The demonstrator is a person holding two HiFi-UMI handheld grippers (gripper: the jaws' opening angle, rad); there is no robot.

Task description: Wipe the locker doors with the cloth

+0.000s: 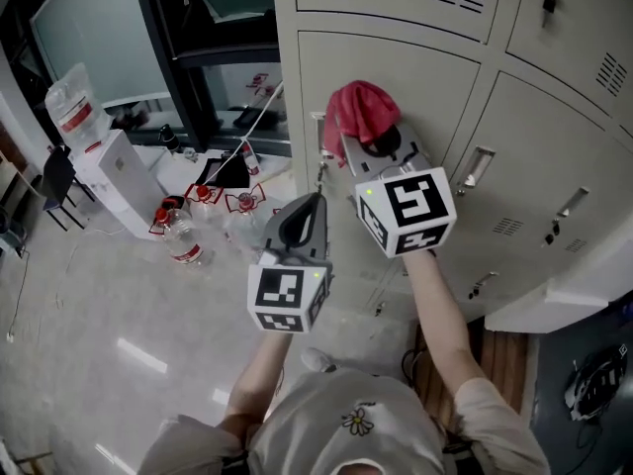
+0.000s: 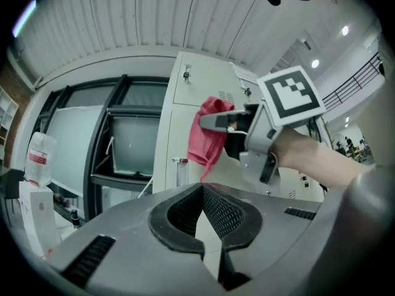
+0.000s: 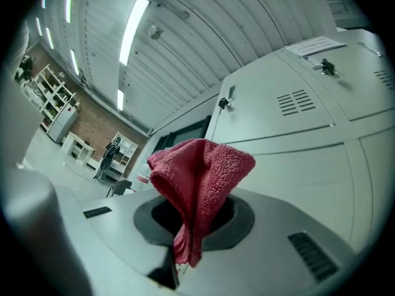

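A red cloth (image 1: 361, 112) is bunched in my right gripper (image 1: 370, 144), which is shut on it and holds it close to a beige locker door (image 1: 415, 77), beside the door's metal handle (image 1: 320, 139). In the right gripper view the cloth (image 3: 200, 184) stands up between the jaws, with the locker doors (image 3: 308, 165) just beyond. My left gripper (image 1: 315, 200) hangs lower and to the left, shut with nothing in it. The left gripper view shows its pads (image 2: 213, 209) meeting, and beyond them the cloth (image 2: 210, 137) against the locker (image 2: 179, 97).
A water dispenser (image 1: 104, 166), several water bottles (image 1: 183, 236) and a black chair (image 1: 54, 181) stand on the floor at left. A dark-framed window (image 1: 198, 57) adjoins the lockers. A white ledge (image 1: 564, 300) juts out at lower right above a wooden board (image 1: 504, 354).
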